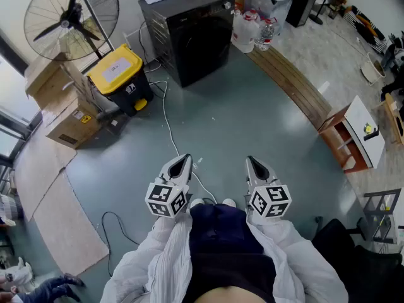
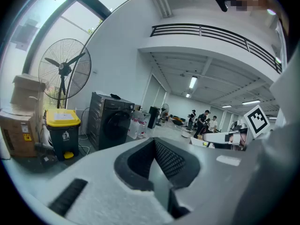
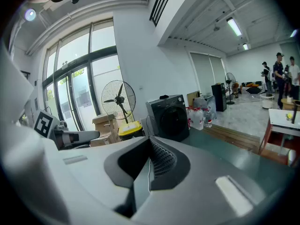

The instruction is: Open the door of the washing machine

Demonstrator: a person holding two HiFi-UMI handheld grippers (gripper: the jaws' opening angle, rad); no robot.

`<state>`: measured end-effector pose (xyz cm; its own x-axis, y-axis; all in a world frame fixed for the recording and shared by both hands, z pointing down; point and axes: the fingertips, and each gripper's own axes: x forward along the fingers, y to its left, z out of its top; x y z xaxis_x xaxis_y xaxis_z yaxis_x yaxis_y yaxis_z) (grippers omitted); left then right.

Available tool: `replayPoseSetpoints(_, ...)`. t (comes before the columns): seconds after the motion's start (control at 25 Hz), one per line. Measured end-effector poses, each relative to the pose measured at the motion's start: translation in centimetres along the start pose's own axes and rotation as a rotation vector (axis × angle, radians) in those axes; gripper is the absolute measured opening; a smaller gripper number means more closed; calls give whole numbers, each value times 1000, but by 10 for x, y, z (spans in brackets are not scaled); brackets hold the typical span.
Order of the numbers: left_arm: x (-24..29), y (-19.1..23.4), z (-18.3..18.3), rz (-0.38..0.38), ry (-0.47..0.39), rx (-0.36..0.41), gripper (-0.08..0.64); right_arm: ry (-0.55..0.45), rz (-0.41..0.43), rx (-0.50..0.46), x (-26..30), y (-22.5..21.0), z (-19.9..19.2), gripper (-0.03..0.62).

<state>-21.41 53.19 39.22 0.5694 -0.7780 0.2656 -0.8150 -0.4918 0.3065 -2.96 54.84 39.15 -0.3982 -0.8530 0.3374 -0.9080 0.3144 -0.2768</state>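
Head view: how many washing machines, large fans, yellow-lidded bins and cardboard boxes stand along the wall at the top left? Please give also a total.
Washing machine: 1
Large fan: 1
Yellow-lidded bin: 1
Cardboard boxes: 2
Total: 5

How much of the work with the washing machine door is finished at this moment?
Done: nothing yet. The door of the washing machine is shut.
In hand: only facing it. The left claw and the right claw are both shut and empty, and they point toward the machine from far across the grey floor.
Left: get close to the machine, take hold of the door and pull it open.
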Motion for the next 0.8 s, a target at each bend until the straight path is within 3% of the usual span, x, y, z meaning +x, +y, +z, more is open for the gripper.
replayPoseSetpoints(0.56, 17, -46, -10, 94, -26, -2, -2, -23, 122, 14, -17, -40, 10, 9)
replayPoseSetpoints(0.68, 21, -58, -17, 89, -42, -32, 164, -4, 148, 20, -18, -50, 2, 9)
replayPoseSetpoints(0.8, 19, -65, -26, 102, -46, -46, 192, 3, 172, 22, -18, -58, -2, 9)
